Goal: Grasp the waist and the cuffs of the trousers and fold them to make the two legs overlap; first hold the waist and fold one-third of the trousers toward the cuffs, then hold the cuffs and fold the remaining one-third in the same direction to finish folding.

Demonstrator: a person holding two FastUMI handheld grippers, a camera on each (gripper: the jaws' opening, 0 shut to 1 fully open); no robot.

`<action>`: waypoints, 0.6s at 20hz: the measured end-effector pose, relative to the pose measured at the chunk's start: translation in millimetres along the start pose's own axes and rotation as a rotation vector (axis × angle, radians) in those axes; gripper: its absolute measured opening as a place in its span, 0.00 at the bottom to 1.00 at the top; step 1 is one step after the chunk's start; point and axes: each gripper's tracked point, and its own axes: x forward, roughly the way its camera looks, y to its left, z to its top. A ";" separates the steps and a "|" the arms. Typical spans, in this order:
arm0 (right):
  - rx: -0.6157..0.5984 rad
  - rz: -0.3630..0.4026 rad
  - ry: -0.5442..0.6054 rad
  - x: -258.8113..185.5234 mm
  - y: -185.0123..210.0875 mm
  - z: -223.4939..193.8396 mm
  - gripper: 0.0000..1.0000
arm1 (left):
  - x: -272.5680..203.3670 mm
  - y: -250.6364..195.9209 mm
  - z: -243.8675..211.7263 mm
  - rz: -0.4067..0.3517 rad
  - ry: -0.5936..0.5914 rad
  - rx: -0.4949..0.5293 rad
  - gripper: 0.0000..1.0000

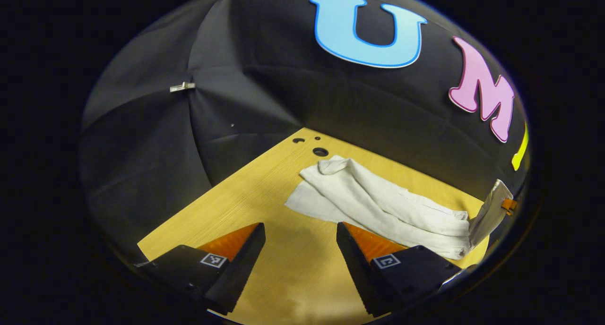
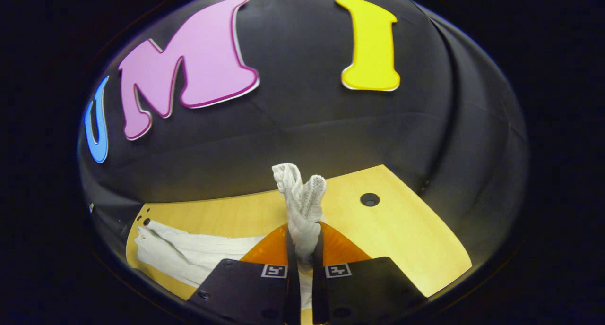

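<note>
Colours and patterns before your grippers. The trousers (image 1: 378,202) you see ahead and to the right of your left gripper (image 1: 300,263) are off-white and plain, with soft grey shading in the creases. The bunched end of the same cloth, pinched between the fingers of your right gripper (image 2: 302,249), shows a fine ribbed, crinkled texture in the same off-white. The table (image 1: 246,192) beneath both grippers is yellow-tan wood with a fine, straight grain; it carries a few round dark holes (image 1: 320,151). Each gripper body is black and bears small black-and-white square markers (image 2: 274,270) near the fingers.
</note>
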 end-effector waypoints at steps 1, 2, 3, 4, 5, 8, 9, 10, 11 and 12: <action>-0.006 0.010 -0.003 -0.6 -2.5 0.8 0.14 | 1.1 7.7 -3.5 -0.001 0.006 -0.013 0.96; -0.004 0.022 -0.002 -2.0 -3.3 1.6 0.14 | 2.5 15.1 -5.1 -0.006 0.011 -0.024 0.96; 0.007 0.036 0.006 -3.2 -3.9 0.5 0.14 | 5.4 21.8 -7.4 -0.009 0.017 -0.032 0.96; 0.017 0.044 0.012 -2.0 -4.4 -1.7 0.14 | 8.6 28.9 -8.9 -0.012 0.022 -0.036 0.96; 0.019 0.048 0.016 0.3 -7.0 -3.0 0.14 | 12.4 34.1 -10.5 -0.017 0.026 -0.039 0.96; 0.002 0.071 0.042 2.2 -5.6 -4.6 0.17 | 26.6 45.5 -4.4 -0.034 0.021 -0.047 0.96; -0.011 0.074 0.056 1.7 -8.1 -4.8 0.17 | 32.9 49.7 2.0 -0.030 0.002 -0.050 0.96; -0.024 0.073 0.074 0.5 -7.5 -7.9 0.17 | 40.1 49.3 8.4 -0.041 -0.011 -0.054 0.96; -0.036 0.076 0.095 2.1 -8.3 -8.9 0.17 | 48.5 46.5 10.7 -0.054 -0.014 -0.063 0.96; -0.044 0.079 0.118 2.2 -8.7 -8.8 0.19 | 56.7 45.1 13.6 -0.064 -0.012 -0.073 0.96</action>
